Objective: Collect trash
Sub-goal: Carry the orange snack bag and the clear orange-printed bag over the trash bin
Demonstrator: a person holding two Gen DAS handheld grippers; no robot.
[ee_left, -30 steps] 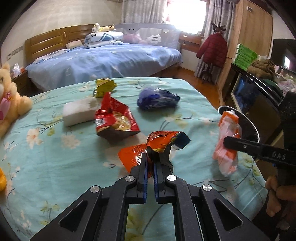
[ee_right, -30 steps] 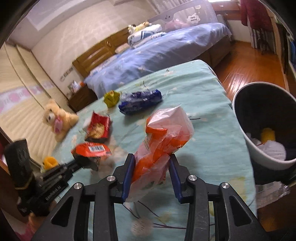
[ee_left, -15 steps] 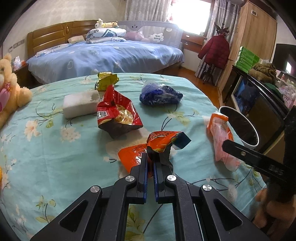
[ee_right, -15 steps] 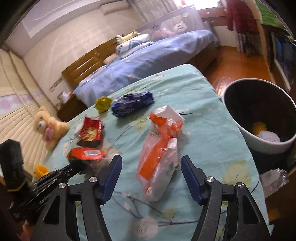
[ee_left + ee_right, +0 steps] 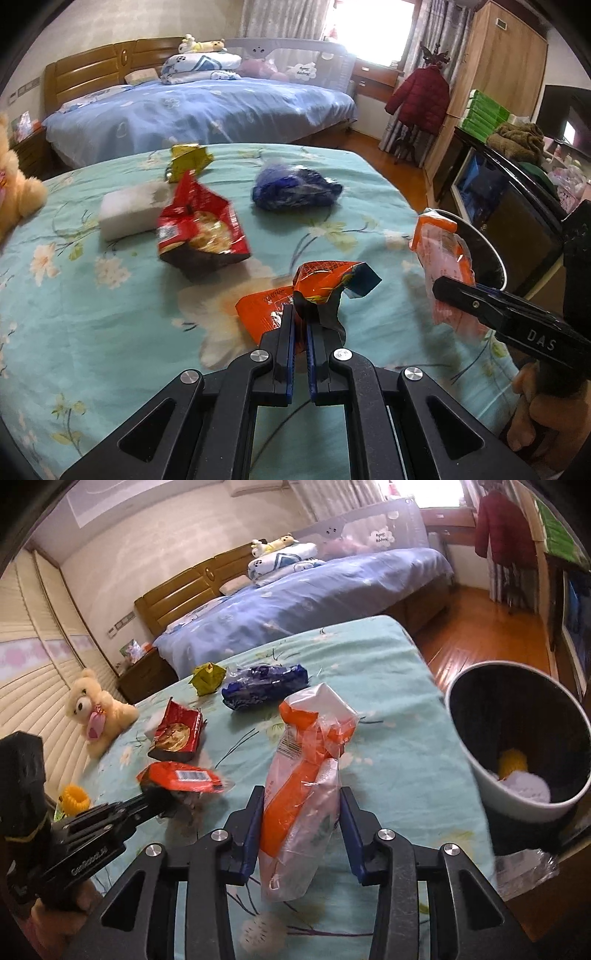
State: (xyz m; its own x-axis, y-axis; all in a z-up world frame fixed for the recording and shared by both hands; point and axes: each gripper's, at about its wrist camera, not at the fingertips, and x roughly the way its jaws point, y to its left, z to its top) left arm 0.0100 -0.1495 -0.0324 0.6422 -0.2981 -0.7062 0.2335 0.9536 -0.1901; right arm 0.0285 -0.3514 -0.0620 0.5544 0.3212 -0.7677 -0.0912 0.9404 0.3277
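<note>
White bin [image 5: 491, 794] holds yellow and pale scraps; right claw [image 5: 301, 812] closing around orange-and-clear bag [image 5: 306, 775]; left claw [image 5: 301, 325] pinches orange wrapper [image 5: 321, 277].

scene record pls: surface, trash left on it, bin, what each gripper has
surface: floral turquoise bedspread
loose trash: red snack bag, blue wrapper, yellow wrapper, white block
bin: dark inside, white outside, off the bed's right edge, some trash already in it
left gripper: shut on orange wrapper
right gripper: jaws closing, clear orange-printed bag between them, pads touching it
</note>
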